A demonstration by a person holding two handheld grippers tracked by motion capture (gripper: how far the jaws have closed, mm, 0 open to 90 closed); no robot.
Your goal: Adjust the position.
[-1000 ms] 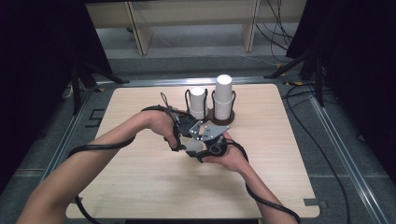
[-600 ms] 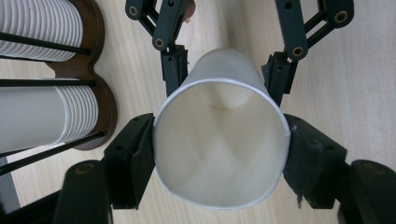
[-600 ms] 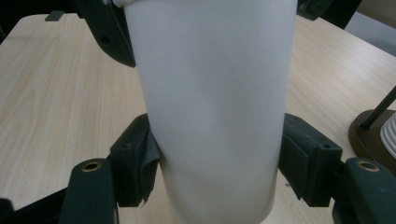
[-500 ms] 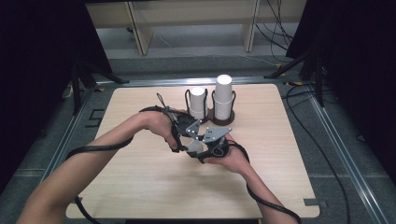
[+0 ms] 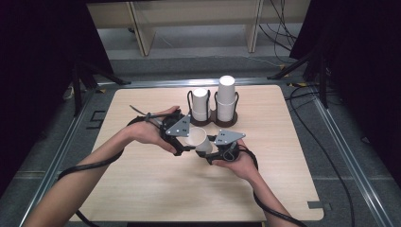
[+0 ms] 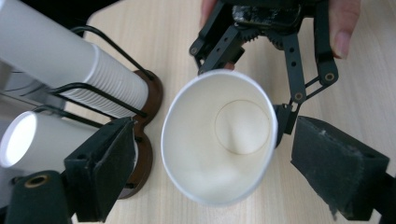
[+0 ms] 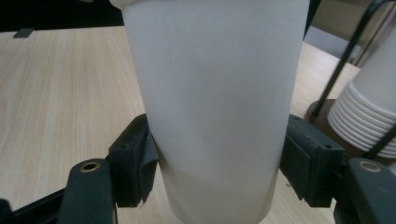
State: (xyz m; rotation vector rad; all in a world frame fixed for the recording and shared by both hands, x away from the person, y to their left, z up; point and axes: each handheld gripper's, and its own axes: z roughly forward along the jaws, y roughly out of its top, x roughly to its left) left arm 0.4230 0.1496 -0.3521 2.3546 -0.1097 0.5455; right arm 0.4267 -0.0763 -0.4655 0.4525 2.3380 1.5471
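A white paper cup [image 5: 197, 138] hangs tilted above the table's middle, between both hands. My right gripper [image 7: 215, 179] is shut on the cup [image 7: 215, 102] near its base, with both pads pressed to its sides. My left gripper [image 6: 215, 172] looks into the cup's open mouth [image 6: 219, 140]. Its jaws have just been opening and stand to either side of the rim without touching it. In the high view the left gripper [image 5: 190, 142] is at the cup's left and the right gripper [image 5: 207, 150] at its lower right.
A brown two-ring wire cup holder [image 5: 213, 121] stands just behind the hands with two stacks of white cups, the right stack [image 5: 226, 97] taller than the left stack [image 5: 200, 103]. Cables trail from both grippers across the light wooden table [image 5: 142, 189].
The left gripper's jaws have opened off the cup, and the left hand has shifted a little. The right gripper still holds the cup in about the same place.
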